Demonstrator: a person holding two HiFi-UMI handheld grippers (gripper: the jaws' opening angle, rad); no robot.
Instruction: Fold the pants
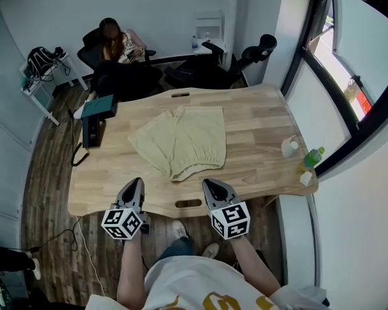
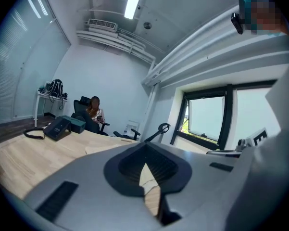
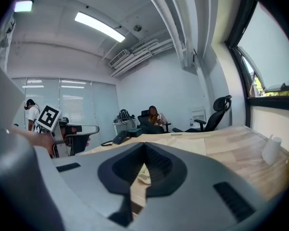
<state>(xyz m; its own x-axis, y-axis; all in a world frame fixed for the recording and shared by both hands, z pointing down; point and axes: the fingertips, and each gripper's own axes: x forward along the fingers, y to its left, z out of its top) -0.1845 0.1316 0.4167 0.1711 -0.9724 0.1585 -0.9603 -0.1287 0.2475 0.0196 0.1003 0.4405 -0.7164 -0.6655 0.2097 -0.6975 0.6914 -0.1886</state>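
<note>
— Where are the tongs?

— Both pairs are closed on nothing. My left tongs (image 1: 135, 185) and right tongs (image 1: 211, 186) hover at the near edge of the surface (image 1: 265, 124), short of the pants (image 1: 181, 141).

— The approach?

— I'd open both and pinch the near corners evenly. They're short beige pants, lying flat mid-surface, slightly rumpled, with the gathered waistband seemingly toward me.

Pale khaki pants (image 1: 181, 141) lie on a light, plank-grained wooden table (image 1: 258, 121). At nine o'clock are a teal box (image 1: 98, 106) and a black phone (image 1: 90, 134), at three a green bottle (image 1: 312, 156). At six, the grey left gripper (image 1: 136, 182) and right gripper (image 1: 208, 183) bear black-and-white square markers.
</note>
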